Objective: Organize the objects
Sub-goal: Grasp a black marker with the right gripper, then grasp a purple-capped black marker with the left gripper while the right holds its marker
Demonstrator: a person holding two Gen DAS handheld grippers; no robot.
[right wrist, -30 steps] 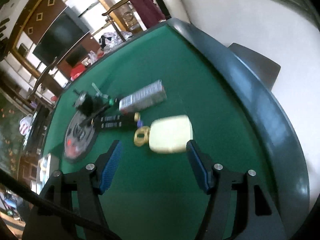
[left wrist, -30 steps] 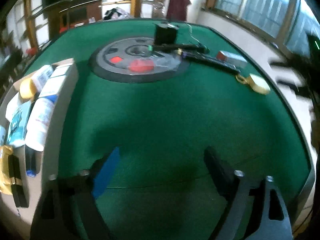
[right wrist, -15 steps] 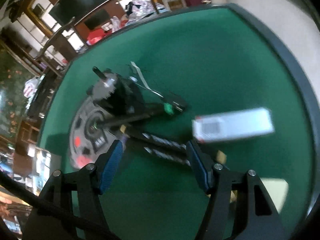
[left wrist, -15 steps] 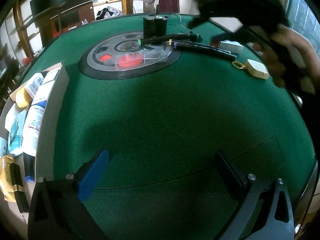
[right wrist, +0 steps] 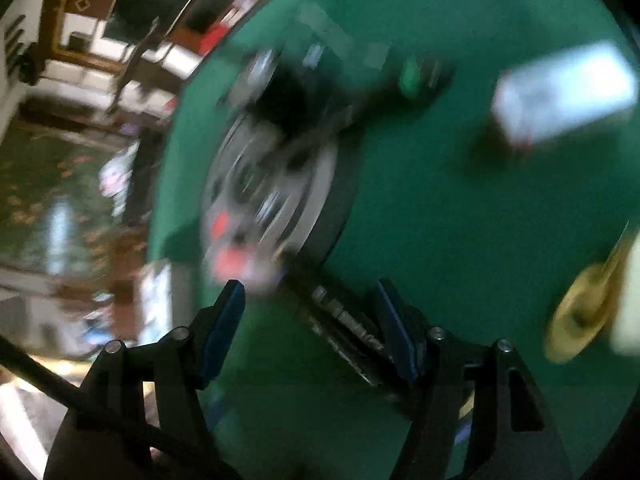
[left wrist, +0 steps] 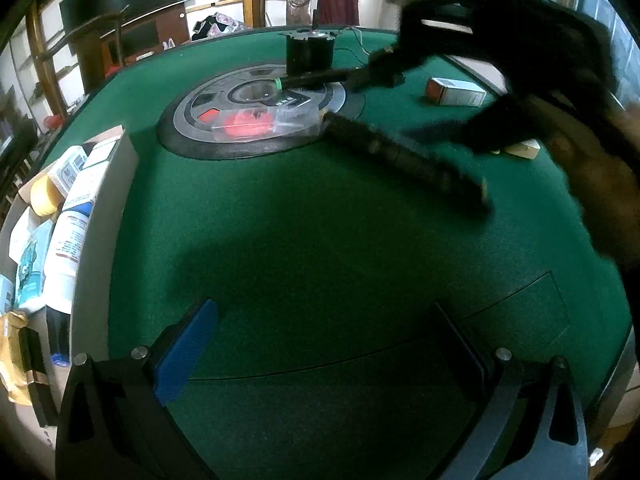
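Note:
My left gripper (left wrist: pixel 324 320) hangs open over bare green felt with nothing between its fingers. In the blurred right wrist view my right gripper (right wrist: pixel 310 308) stands open, low over the table. A long black strip (right wrist: pixel 344 328) lies between its fingers, close to the right one, and the pads do not press on it. The left wrist view shows the same black strip (left wrist: pixel 404 160) slanting beside the round grey disc (left wrist: pixel 260 116). A small white box (left wrist: pixel 456 92) and a cream tag (left wrist: pixel 524 150) on a gold ring (right wrist: pixel 580 320) lie to the right.
On the disc are a clear packet with red contents (left wrist: pixel 248 124), a black motor (left wrist: pixel 308 52) and a black pen with a green band (left wrist: pixel 316 78). A cardboard box (left wrist: pixel 116 168) holding several packs stands at the table's left edge. A person's hand (left wrist: pixel 592 168) fills the right side.
My right gripper swung left from the cream tag, past the white box, and sank onto the black strip. It came into the left wrist view. My left gripper's jaws widened a little.

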